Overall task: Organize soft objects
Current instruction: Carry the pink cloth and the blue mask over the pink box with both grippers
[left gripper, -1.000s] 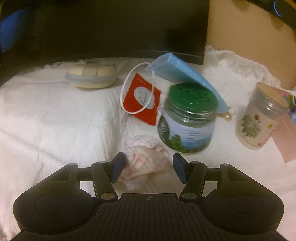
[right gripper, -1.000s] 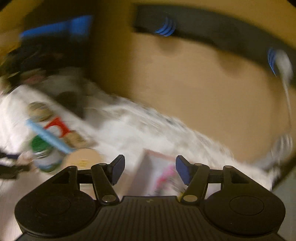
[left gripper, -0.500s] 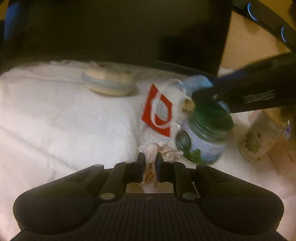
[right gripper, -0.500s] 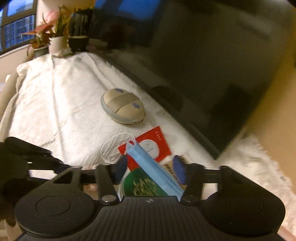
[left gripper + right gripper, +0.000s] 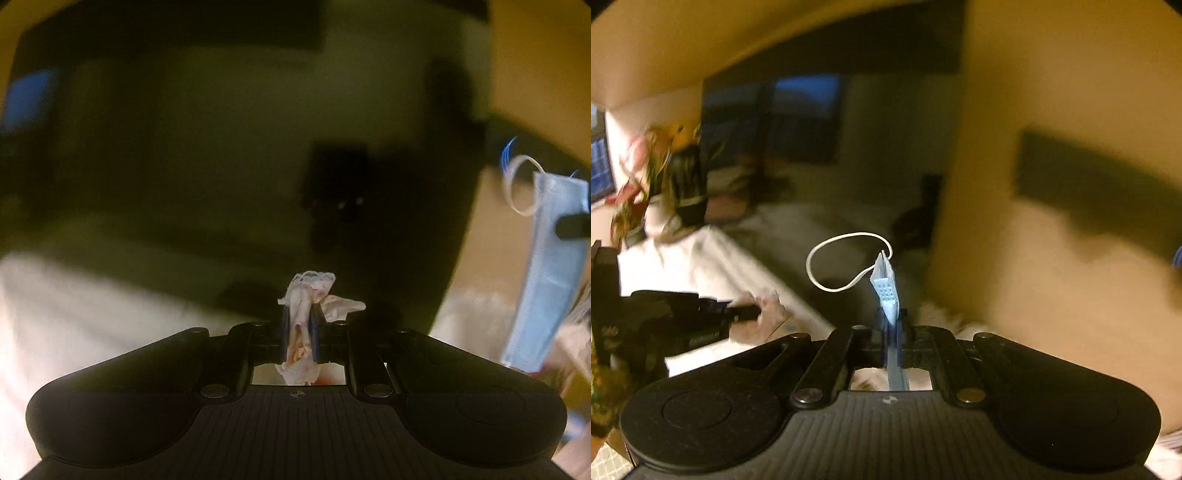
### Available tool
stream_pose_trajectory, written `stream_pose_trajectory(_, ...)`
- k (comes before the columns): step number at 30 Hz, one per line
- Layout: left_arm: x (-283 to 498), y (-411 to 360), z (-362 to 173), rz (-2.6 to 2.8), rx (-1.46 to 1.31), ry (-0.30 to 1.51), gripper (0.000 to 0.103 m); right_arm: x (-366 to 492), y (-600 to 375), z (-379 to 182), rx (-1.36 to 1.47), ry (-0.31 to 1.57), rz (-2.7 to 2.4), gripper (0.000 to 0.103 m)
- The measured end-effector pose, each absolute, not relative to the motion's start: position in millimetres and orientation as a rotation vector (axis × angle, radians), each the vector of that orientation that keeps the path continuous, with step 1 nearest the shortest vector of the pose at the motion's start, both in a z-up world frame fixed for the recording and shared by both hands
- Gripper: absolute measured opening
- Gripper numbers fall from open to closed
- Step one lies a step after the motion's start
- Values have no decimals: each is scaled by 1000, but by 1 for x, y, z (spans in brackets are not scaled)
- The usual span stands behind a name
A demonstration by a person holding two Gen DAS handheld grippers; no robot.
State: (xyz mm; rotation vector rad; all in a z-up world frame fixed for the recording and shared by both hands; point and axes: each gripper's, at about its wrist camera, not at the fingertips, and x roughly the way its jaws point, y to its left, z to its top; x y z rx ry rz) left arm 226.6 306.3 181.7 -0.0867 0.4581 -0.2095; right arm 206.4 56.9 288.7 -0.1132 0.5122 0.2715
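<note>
Two soft things held, one per gripper; no writing legible.
Left gripper [image 5: 298, 328] clamps one lace-edged cloth [image 5: 308, 295]; right gripper [image 5: 892, 332] pinches one blue face mask [image 5: 886, 291].

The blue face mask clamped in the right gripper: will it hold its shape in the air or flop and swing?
Likely floppy: in the left wrist view the face mask hangs limp below the pinch. Probably very light, since the right gripper, shut on one thin edge, carries it all. Its ear loop curls free and might snag on something.
</note>
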Motion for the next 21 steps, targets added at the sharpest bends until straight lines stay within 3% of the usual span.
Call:
stream_pose_trajectory(8, 234, 213, 232, -441, -177, 416, 14, 149, -50, 330, -59, 402, 87, 4)
stream_pose_trajectory(21, 219, 62, 211, -802, -168, 542, 14, 95, -163, 323, 50, 428, -112, 4)
